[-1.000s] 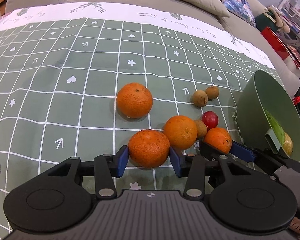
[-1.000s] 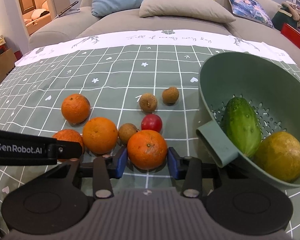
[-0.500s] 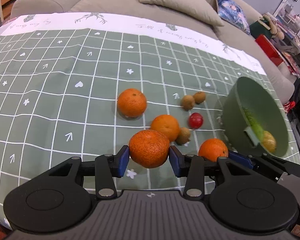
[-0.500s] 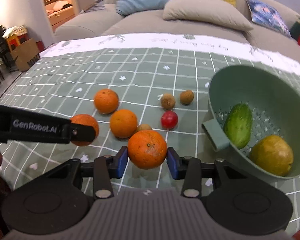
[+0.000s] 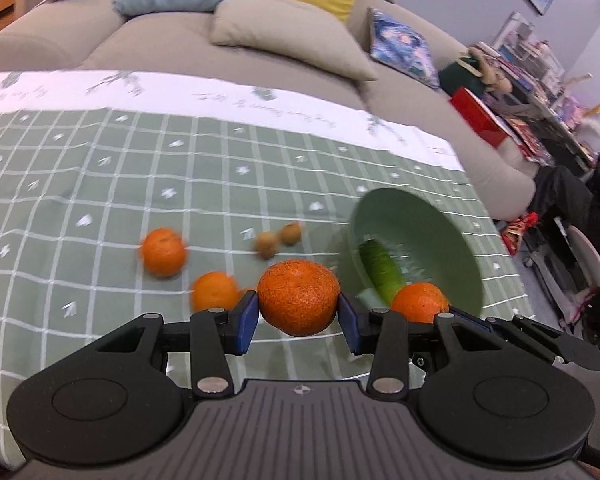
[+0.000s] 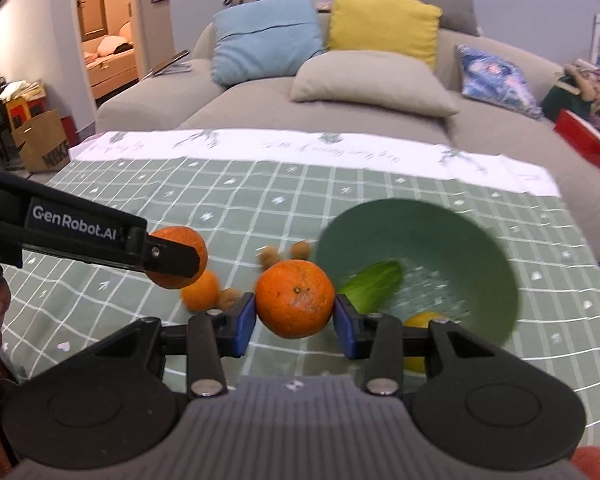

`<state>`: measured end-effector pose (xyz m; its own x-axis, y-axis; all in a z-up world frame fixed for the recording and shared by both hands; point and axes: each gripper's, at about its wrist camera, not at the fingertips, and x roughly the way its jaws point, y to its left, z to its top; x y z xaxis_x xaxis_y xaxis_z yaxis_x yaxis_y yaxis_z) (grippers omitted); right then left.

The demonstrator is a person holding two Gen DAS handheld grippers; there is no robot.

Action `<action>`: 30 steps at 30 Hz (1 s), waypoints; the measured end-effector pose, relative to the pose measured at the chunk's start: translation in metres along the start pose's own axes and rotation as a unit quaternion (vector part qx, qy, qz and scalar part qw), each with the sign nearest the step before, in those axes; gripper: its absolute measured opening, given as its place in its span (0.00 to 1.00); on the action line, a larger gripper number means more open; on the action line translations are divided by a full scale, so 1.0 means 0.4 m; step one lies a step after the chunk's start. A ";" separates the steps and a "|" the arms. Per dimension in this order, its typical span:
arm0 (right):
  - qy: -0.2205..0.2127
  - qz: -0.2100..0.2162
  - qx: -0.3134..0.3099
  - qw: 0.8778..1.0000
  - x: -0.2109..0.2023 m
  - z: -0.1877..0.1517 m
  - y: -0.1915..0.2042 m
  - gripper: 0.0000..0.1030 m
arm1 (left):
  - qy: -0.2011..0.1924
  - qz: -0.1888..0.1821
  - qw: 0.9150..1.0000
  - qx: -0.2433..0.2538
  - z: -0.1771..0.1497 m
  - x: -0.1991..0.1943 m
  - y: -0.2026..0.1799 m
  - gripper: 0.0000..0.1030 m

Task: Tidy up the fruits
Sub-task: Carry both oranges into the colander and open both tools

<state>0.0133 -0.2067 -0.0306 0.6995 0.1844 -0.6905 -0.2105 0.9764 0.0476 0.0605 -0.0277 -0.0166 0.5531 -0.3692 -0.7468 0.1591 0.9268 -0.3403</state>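
Observation:
My left gripper (image 5: 298, 322) is shut on an orange (image 5: 298, 298) and holds it in the air above the green checked cloth. My right gripper (image 6: 294, 322) is shut on a second orange (image 6: 295, 298), also lifted; that orange shows in the left wrist view (image 5: 419, 302) to the right. The green colander (image 6: 440, 236) lies right of both, with a cucumber (image 6: 370, 284) and a yellow fruit (image 6: 422, 320) inside. Two oranges (image 5: 163, 252) (image 5: 214, 290) and small brown fruits (image 5: 267, 244) stay on the cloth.
The left gripper's arm (image 6: 80, 232) crosses the right wrist view at the left. A grey sofa with cushions (image 6: 372, 88) stands behind the table. The table's right edge (image 5: 496, 224) runs close to the colander; clutter and a red box (image 5: 480, 116) lie beyond.
Both grippers have risen higher with their oranges and moved right, toward the colander. The fruits on the cloth look smaller and farther below.

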 end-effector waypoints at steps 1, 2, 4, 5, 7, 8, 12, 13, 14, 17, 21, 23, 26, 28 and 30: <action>-0.001 -0.003 0.000 1.000 -0.003 0.004 -0.015 0.37 | 0.000 -0.003 1.000 0.005 0.004 0.005 -0.015 0.47; -0.002 -0.007 0.001 1.000 -0.006 0.008 -0.031 0.37 | 0.001 -0.006 1.000 0.012 0.010 0.013 -0.034 0.47; -0.002 -0.011 0.001 1.000 -0.006 0.013 -0.062 0.37 | 0.003 -0.013 1.000 0.022 0.019 0.028 -0.064 0.47; -0.002 -0.014 -0.001 1.000 -0.006 0.015 -0.078 0.37 | 0.004 -0.017 0.999 0.028 0.025 0.038 -0.082 0.47; 0.000 -0.021 -0.007 1.000 0.000 0.022 -0.111 0.37 | 0.007 -0.026 0.999 0.040 0.035 0.058 -0.118 0.47; 0.004 -0.022 -0.011 1.000 0.005 0.026 -0.129 0.37 | 0.010 -0.031 0.998 0.045 0.040 0.067 -0.137 0.47; 0.026 -0.024 -0.046 0.998 0.036 0.046 -0.201 0.37 | 0.025 -0.052 0.996 0.070 0.062 0.113 -0.206 0.47; 0.030 -0.023 -0.054 0.998 0.041 0.048 -0.219 0.37 | 0.031 -0.055 0.995 0.077 0.068 0.128 -0.222 0.47; 0.035 -0.020 -0.062 0.997 0.051 0.051 -0.238 0.37 | 0.040 -0.058 0.994 0.083 0.074 0.147 -0.238 0.47; 0.059 -0.011 -0.086 0.994 0.090 0.062 -0.280 0.37 | 0.062 -0.062 0.992 0.091 0.087 0.199 -0.267 0.47; 0.083 -0.002 -0.108 0.991 0.138 0.068 -0.317 0.37 | 0.086 -0.058 0.990 0.100 0.101 0.259 -0.290 0.47; 0.094 0.000 -0.118 0.988 0.165 0.071 -0.330 0.37 | 0.097 -0.052 0.989 0.103 0.106 0.285 -0.292 0.47; 0.106 0.007 -0.132 0.986 0.195 0.071 -0.337 0.37 | 0.112 -0.045 0.988 0.098 0.113 0.315 -0.285 0.47; 0.113 0.010 -0.138 0.984 0.209 0.071 -0.337 0.37 | 0.120 -0.045 0.987 0.100 0.120 0.332 -0.285 0.47; 0.120 0.013 -0.146 0.982 0.221 0.068 -0.334 0.37 | 0.126 -0.045 0.986 0.102 0.127 0.347 -0.284 0.47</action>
<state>0.1218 -0.3180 -0.0784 0.5173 0.1433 -0.8437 -0.4376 0.8916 -0.1168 0.1606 -0.1808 -0.0527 0.3129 -0.4323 -0.8457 0.3736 0.8746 -0.3089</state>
